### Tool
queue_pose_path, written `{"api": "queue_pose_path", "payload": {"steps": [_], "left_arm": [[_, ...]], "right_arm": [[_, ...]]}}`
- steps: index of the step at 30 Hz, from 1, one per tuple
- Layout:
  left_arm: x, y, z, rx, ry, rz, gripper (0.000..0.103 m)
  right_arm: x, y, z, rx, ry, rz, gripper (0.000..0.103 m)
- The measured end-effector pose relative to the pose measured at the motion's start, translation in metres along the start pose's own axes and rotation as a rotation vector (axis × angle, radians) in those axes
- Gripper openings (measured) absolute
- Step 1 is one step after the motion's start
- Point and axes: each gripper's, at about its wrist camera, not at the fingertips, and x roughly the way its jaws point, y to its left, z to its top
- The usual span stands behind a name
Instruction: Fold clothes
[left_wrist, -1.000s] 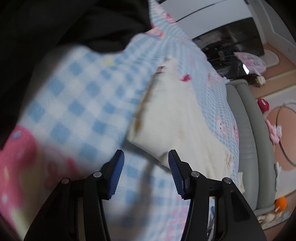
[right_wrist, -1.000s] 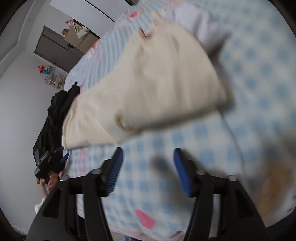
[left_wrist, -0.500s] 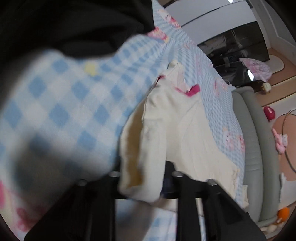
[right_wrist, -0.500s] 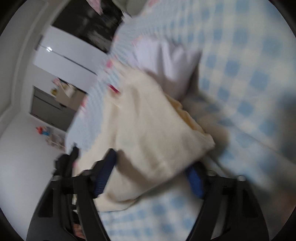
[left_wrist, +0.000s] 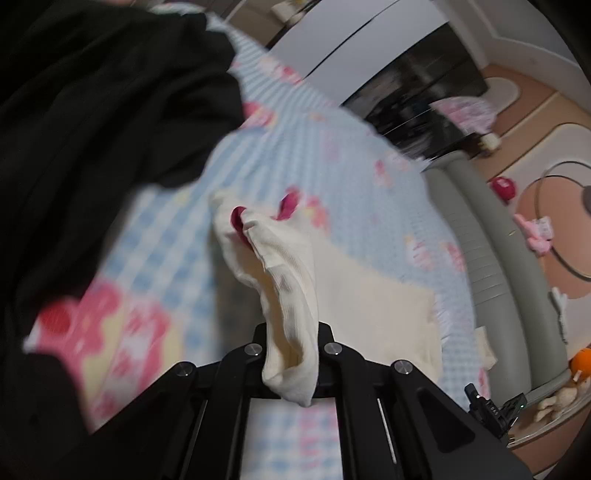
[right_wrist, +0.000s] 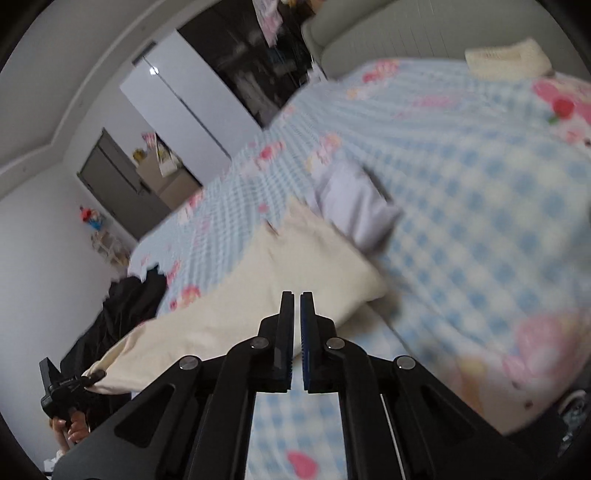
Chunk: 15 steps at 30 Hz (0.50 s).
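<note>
My left tool (left_wrist: 291, 354) pinches the cream garment (left_wrist: 369, 306); right tool (right_wrist: 297, 332) closed empty, so the fold may sag lopsided.

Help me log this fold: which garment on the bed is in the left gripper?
The cream garment, its edge pinched in the left gripper; the black garment and lavender piece lie free.

White walls (right_wrist: 33, 280), grey cabinet (right_wrist: 110, 184), pinkish floor (left_wrist: 532, 107).
</note>
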Motion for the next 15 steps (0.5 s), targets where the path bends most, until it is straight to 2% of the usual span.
{"api": "queue_pose_path", "payload": {"steps": [1,3,5,6,7,8,9,10,11,13,14,15], "left_arm": [[0.009,0.013,-0.005,-0.045,0.027,0.004,0.005],[0.021,0.031,-0.011,-0.104,0.031,-0.016,0.005],[0.030,0.042,-0.016,-0.137,0.029,-0.025,0.006],[0.033,0.044,-0.018,-0.135,0.031,-0.017,0.006],[0.037,0.045,-0.019,-0.138,0.038,-0.002,0.009],[0.042,0.046,-0.020,-0.143,0.047,0.014,0.020],[0.048,0.048,-0.021,-0.147,0.055,0.030,0.027],[0.053,0.049,-0.022,-0.159,0.061,0.026,0.039],[0.057,0.049,-0.023,-0.167,0.060,0.023,0.045],[0.062,0.047,-0.023,-0.174,0.053,0.029,0.042],[0.064,0.046,-0.023,-0.177,0.050,0.032,0.029],[0.066,0.043,-0.020,-0.172,0.049,0.036,0.017]], "right_arm": [[-0.003,-0.018,-0.001,0.032,0.035,0.011,0.005],[0.012,-0.031,-0.009,0.093,0.100,0.048,0.008],[0.028,-0.037,-0.014,0.121,0.142,0.055,0.026],[0.036,-0.038,-0.015,0.119,0.151,0.044,0.042],[0.043,-0.038,-0.013,0.124,0.140,0.041,0.053],[0.051,-0.038,-0.011,0.128,0.129,0.037,0.057],[0.058,-0.038,-0.009,0.133,0.118,0.034,0.072],[0.071,-0.040,-0.006,0.143,0.121,-0.002,0.077],[0.084,-0.043,-0.003,0.153,0.124,-0.038,0.078],[0.119,-0.052,-0.005,0.205,0.213,-0.051,0.078],[0.128,-0.054,-0.006,0.220,0.222,-0.055,0.077],[0.128,-0.052,-0.003,0.210,0.195,-0.046,0.059]]}}
